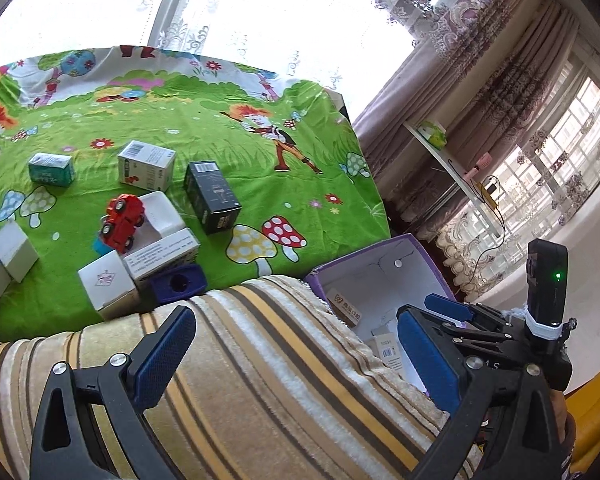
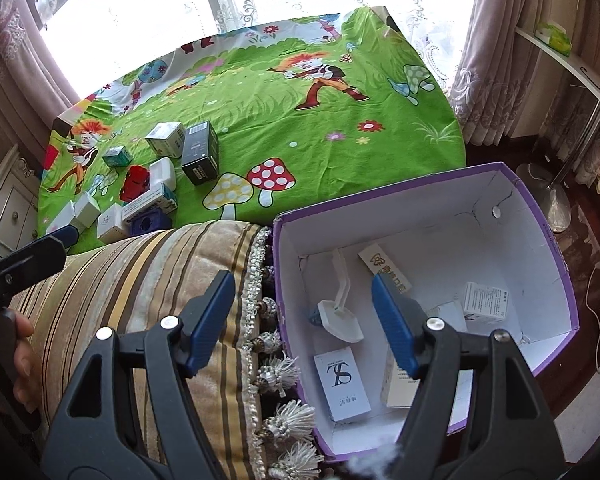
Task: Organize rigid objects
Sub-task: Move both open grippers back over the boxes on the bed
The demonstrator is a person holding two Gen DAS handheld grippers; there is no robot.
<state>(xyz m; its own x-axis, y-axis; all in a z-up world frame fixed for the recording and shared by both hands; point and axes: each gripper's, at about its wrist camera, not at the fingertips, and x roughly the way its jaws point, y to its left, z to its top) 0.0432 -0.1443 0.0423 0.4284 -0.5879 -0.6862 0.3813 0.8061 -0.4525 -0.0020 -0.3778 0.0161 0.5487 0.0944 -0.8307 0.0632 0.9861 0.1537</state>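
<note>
Right gripper (image 2: 304, 324) gapes empty over purple box (image 2: 556, 248).

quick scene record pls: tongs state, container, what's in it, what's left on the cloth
left tongs: open, empty, over striped cushion
right tongs: open, empty, at box edge
container: purple cardboard box with white inside
in box: white plastic scoop, several small cartons
left on green cartoon cloth: red toy car, black carton, more small boxes

My left wrist cam looks down over striped cushion (image 1: 260, 360) toward green cloth (image 1: 220, 128); right cam sits close above purple box (image 2: 556, 248); both share cloth, cushion, box
</note>
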